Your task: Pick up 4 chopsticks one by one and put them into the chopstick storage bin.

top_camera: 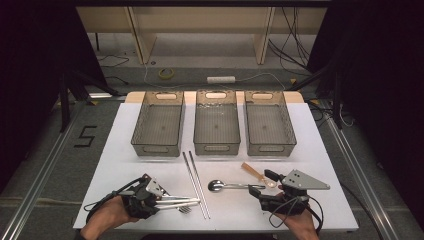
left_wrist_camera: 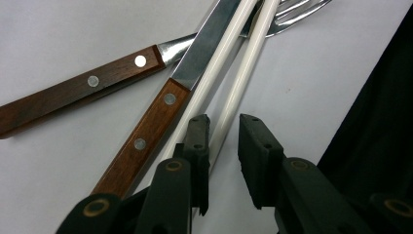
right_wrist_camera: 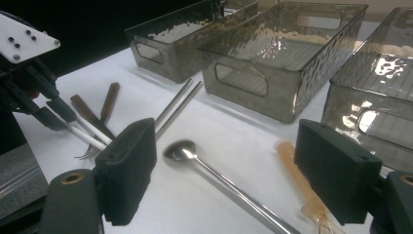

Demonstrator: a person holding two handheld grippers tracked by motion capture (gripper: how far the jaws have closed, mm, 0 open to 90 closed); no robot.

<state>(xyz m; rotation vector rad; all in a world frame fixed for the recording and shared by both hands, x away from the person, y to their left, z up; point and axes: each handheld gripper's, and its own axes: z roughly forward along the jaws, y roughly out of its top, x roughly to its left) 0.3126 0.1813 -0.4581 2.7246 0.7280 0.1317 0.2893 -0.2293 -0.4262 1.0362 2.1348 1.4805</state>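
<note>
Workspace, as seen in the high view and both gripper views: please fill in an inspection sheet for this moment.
Surface: white tabletop, flat.
Job's things: white chopsticks between the left gripper's jaws, lying over a wood-handled knife and fork.
Clutter: metal chopsticks, steel spoon, amber plastic spoon; three empty grey bins.
Grippers: left gripper open around the chopsticks, pads not pressing; right gripper open above the spoons.
Cables: one trails from each gripper; more on the floor.
Surroundings: wooden shelving, power strip, tape roll behind.

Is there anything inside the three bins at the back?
No: all three bins show bare bottoms in the high view.
</note>
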